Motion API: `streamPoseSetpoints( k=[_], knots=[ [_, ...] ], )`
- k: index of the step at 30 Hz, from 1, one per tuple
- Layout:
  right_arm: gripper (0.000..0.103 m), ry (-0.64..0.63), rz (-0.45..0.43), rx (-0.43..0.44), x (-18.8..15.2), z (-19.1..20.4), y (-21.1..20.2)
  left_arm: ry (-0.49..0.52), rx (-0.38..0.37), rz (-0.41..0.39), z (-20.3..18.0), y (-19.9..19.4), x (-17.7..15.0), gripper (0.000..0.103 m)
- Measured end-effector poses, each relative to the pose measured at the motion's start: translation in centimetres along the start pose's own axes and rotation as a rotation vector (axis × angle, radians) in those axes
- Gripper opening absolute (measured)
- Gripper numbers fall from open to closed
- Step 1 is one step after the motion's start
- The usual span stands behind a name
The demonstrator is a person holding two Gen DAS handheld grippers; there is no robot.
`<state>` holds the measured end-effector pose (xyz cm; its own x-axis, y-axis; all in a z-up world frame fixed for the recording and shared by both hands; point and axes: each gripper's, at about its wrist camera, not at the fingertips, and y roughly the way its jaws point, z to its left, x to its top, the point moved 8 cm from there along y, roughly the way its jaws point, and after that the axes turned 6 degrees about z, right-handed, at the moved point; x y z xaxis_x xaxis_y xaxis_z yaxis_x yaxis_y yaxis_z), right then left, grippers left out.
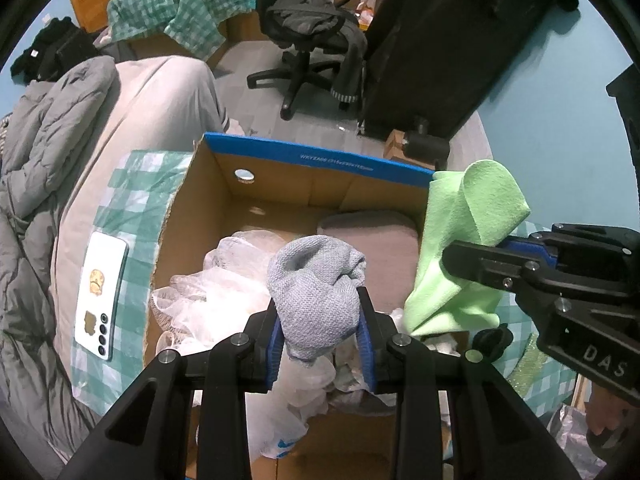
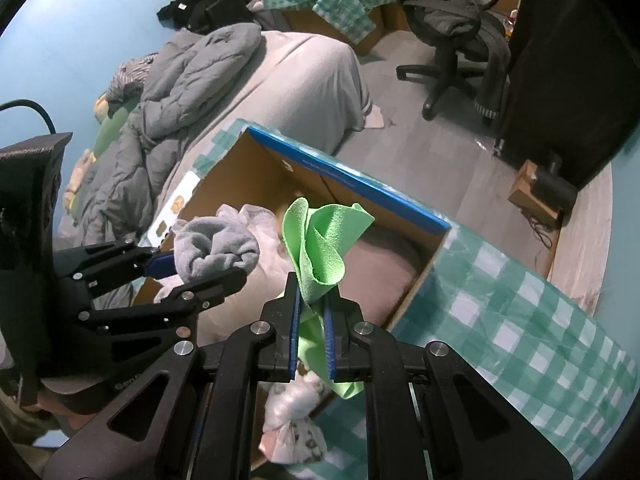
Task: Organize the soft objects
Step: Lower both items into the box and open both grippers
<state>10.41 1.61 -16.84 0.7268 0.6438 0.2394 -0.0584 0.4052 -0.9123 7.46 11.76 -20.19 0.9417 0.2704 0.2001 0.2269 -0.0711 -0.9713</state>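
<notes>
Both soft items hang over the open cardboard box on the bed: left gripper fingers pinching a grey sock, right gripper fingers pinching a green cloth. Likely next: lower, release inside.

We see a grey knitted cloth, bunched into a soft lump, pinched between the blue pads of the left gripper and poking up above them over the open cardboard box. Beside it a light green cloth, thin and fleecy, is folded loosely on itself and clamped in the right gripper, with its upper folds standing above the pads and a tail hanging below. Inside the box, under both cloths, lie crumpled white plastic bags and a flat brownish-grey cushion.
</notes>
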Motion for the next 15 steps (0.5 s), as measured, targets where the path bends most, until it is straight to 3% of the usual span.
streamPoseSetpoints(
  k=[5, 7, 11, 15],
  knots=[
    [0.012, 0.0, 0.028, 0.014, 0.5, 0.3, 1.0, -0.034, 0.001, -0.009, 0.5, -0.1, 0.2, 0.044],
    [0.014, -0.009, 0.022, 0.002, 0.7, 0.5, 1.1, -0.042, -0.008, -0.013, 0.6, -0.3, 0.2, 0.054],
    [0.036, 0.012, 0.005, -0.01, 1.1, 0.2, 0.7, -0.038, 0.011, -0.032, 0.9, -0.7, 0.3, 0.063],
    [0.039, 0.032, -0.006, -0.015, 1.3, -0.2, 0.1, -0.042, 0.019, -0.036, 1.2, -1.0, 0.2, 0.067]
  ],
)
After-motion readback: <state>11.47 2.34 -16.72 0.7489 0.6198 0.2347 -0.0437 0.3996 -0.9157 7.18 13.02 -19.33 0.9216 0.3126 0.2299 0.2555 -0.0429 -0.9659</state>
